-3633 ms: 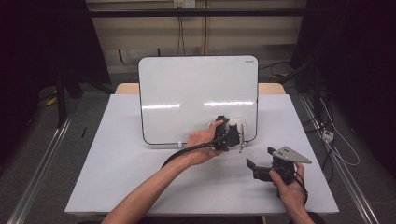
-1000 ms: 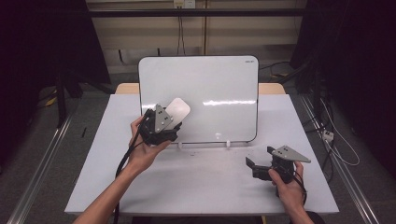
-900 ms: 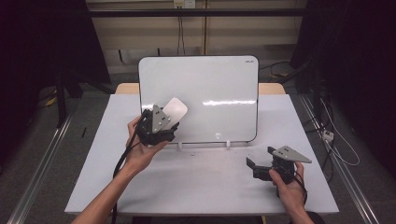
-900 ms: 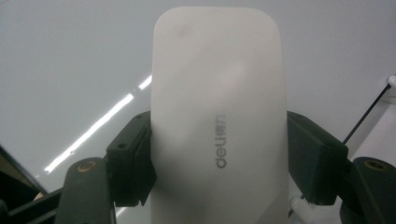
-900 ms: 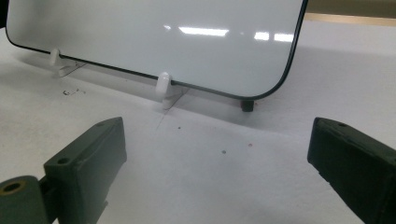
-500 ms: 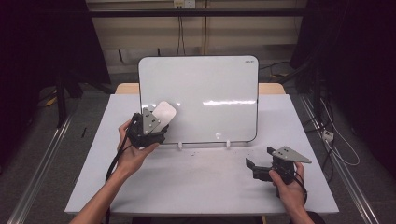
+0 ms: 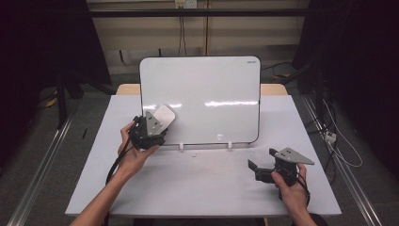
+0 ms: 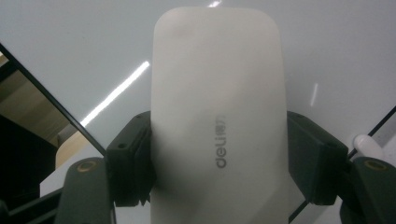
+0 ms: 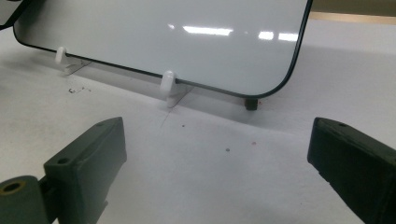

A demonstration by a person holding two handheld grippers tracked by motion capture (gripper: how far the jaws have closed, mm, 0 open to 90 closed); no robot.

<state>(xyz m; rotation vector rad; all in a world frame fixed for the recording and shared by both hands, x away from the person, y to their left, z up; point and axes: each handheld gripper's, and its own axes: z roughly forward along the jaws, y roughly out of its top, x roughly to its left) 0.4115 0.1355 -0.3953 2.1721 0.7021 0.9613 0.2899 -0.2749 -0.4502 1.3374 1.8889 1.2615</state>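
Observation:
A whiteboard [image 7: 202,94] leans on two white clips at the back of the table. My left gripper [image 7: 157,120] is shut on a white board eraser [image 7: 163,114] and holds it against the board's lower left corner. In the left gripper view the eraser [image 8: 215,116], marked "deli", sits between both jaw pads with the board surface [image 8: 93,42] right behind it. My right gripper [image 7: 256,167] rests low at the table's right front, open, with nothing between its fingers. In the right gripper view the board's lower edge [image 9: 154,37] and a white clip [image 9: 167,81] lie ahead of it.
The white tabletop [image 7: 202,183] spreads bare between the two hands. A second white clip [image 7: 229,145] stands under the board's right half. A black cable trails from the left gripper along the forearm. Dark floor and rails flank the table.
My left gripper has carried the eraser down and to the left across the board, from its left middle to the lower left corner. The right gripper has stayed put.

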